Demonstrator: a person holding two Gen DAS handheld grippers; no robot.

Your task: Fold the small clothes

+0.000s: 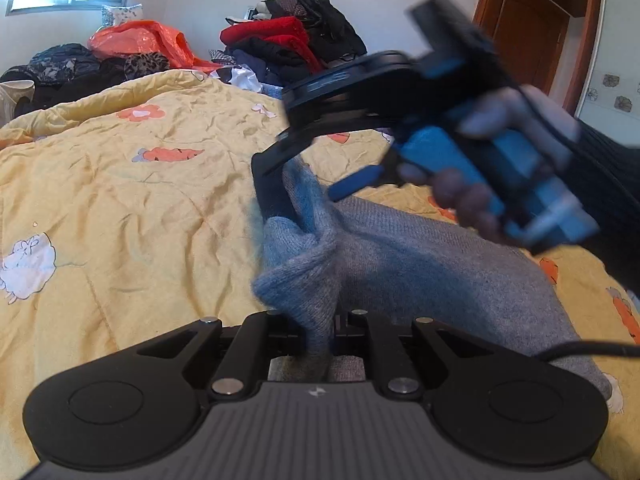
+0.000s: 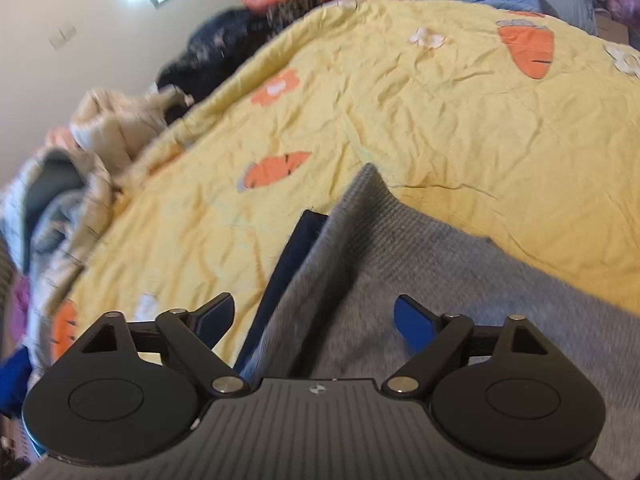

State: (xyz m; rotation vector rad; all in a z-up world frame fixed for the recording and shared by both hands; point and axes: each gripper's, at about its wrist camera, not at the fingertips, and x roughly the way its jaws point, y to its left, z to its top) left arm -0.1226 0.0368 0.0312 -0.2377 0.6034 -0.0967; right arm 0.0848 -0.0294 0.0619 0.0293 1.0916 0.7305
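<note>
Progress entry: grey knitted garment (image 1: pixel 420 264) lies on the yellow quilt with orange carrot and flower print (image 1: pixel 120 184), one part bunched and lifted, the rest trailing flat toward the right.

Left gripper (image 1: pixel 318 344): clenched on a gathered fold of the grey knit; cloth rises out of the closed jaws as a narrow neck and fans out above.

Right gripper (image 2: pixel 316 316): blue-tipped fingers (image 2: pixel 414 322) spread wide, released. Grey knit lies between and under them, not pinched. In the left wrist view this gripper, held in the person's right hand (image 1: pixel 500 168), is motion-blurred and sits just above the raised bunch; contact there cannot be told.

A dark navy flat strip (image 2: pixel 288 276) runs beside the ridge of the knit in the right wrist view; whether it is part of the garment or something else cannot be told.

Judgement on stage: early. No clean fold line or stacked layers visible; garment appears crumpled rather than laid square. Remaining: spread flat, fold, set aside. Pile of mixed clothes (image 1: pixel 288 40) at the far edge of the bed looks unfolded.
</note>
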